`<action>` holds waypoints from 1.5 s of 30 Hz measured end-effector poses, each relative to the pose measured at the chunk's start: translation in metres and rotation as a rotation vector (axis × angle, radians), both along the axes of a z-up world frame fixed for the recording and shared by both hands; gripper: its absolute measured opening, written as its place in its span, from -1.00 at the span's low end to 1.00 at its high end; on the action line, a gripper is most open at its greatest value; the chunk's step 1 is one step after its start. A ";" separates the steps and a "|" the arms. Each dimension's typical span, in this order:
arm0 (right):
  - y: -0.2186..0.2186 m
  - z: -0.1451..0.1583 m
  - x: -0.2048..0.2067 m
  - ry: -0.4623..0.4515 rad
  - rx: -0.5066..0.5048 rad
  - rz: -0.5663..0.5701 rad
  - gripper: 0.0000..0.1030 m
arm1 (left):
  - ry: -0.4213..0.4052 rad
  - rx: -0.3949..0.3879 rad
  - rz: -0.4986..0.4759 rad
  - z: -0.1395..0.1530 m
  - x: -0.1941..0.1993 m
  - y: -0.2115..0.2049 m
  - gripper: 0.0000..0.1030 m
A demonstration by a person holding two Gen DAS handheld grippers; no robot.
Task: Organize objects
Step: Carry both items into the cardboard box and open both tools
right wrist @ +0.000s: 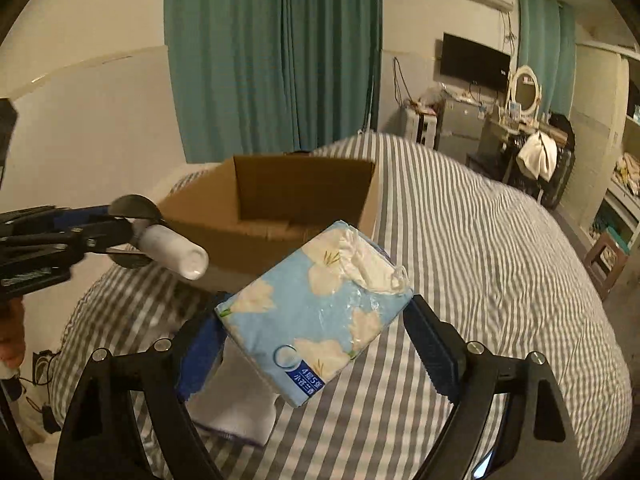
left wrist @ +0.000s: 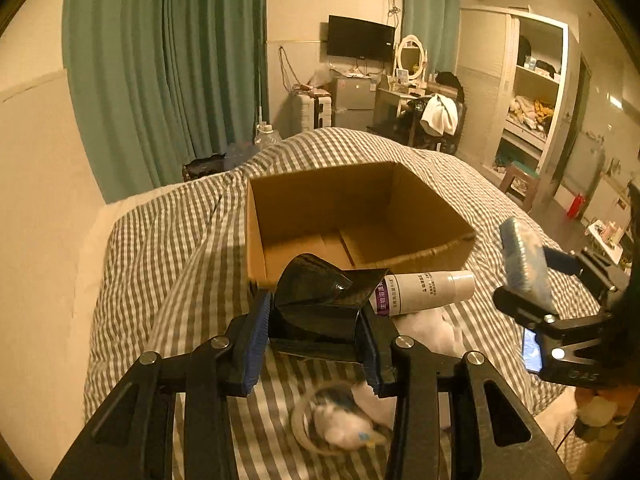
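Observation:
An open cardboard box (left wrist: 360, 216) stands on the striped bed; it also shows in the right wrist view (right wrist: 280, 208). My left gripper (left wrist: 314, 328) is shut on a black glossy pouch (left wrist: 320, 304) that wraps a white bottle (left wrist: 428, 292) with a purple label, held just before the box's near wall. In the right wrist view the bottle (right wrist: 172, 248) sticks out of the left gripper (right wrist: 132, 236). My right gripper (right wrist: 316, 340) is shut on a light blue tissue pack (right wrist: 316, 312) with white flowers, held above the bed. The pack (left wrist: 524, 260) shows edge-on at the right of the left wrist view.
A roll of clear tape (left wrist: 316, 420) and white soft items (left wrist: 428, 332) lie on the bed below my left gripper. A white cloth (right wrist: 240, 412) lies under my right gripper. A phone (left wrist: 532, 352) lies at the bed's right. Green curtains, a dresser and a wardrobe stand beyond.

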State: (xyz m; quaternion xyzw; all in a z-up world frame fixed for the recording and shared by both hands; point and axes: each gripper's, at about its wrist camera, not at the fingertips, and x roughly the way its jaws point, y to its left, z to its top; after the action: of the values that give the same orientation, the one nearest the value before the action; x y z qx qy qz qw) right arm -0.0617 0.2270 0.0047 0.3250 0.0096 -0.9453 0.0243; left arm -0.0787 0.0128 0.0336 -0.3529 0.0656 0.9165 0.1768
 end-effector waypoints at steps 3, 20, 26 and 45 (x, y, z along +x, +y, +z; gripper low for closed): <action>0.001 0.011 -0.012 0.012 0.009 0.009 0.68 | 0.018 0.001 0.000 0.011 -0.018 0.001 -0.21; -0.002 0.023 -0.176 -0.059 0.009 0.123 0.68 | -0.023 -0.129 -0.003 -0.009 -0.164 0.053 -0.21; 0.006 -0.003 -0.208 -0.116 0.000 0.132 0.68 | -0.116 -0.136 -0.028 -0.042 -0.200 0.061 -0.20; -0.002 0.048 -0.140 -0.025 0.038 0.094 0.92 | 0.007 -0.117 -0.023 0.001 -0.137 0.042 0.91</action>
State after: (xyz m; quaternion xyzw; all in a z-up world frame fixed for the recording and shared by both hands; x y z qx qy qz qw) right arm -0.2020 0.2247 0.0523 0.3364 0.0426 -0.9387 0.0627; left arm -0.2159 0.0546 0.0344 -0.3587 0.1235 0.9102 0.1663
